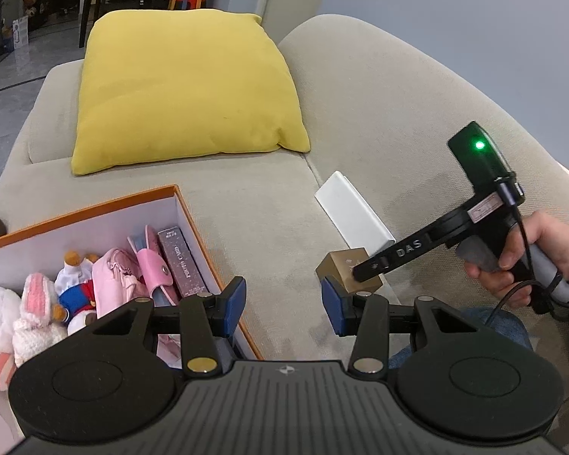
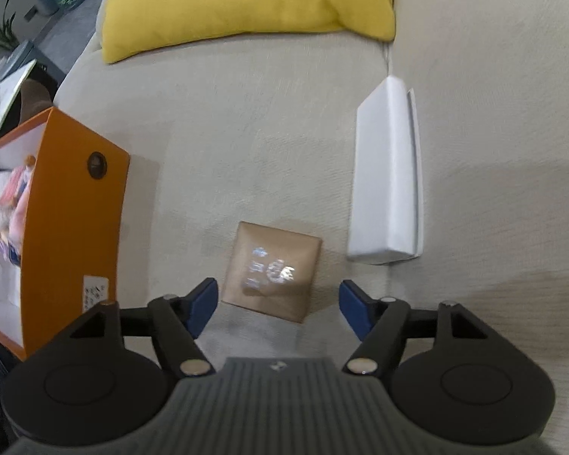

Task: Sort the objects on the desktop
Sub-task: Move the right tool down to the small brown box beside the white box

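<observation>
- On the beige sofa seat, a small brown square cardboard box lay flat.
- Right gripper fingers were spread beside it, not touching.
- Left gripper fingers were spread, empty.
- It looked light and stiff; grab its two flat sides.

On sofa: 1 yellow cushion, 1 white box, 1 small brown box, 1 orange box w/ approx 3 plush toys inside.

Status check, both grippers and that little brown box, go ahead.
Left gripper open, empty. Right gripper open over small brown box on sofa, not gripping. White box beside it, clear of the jaws.
</observation>
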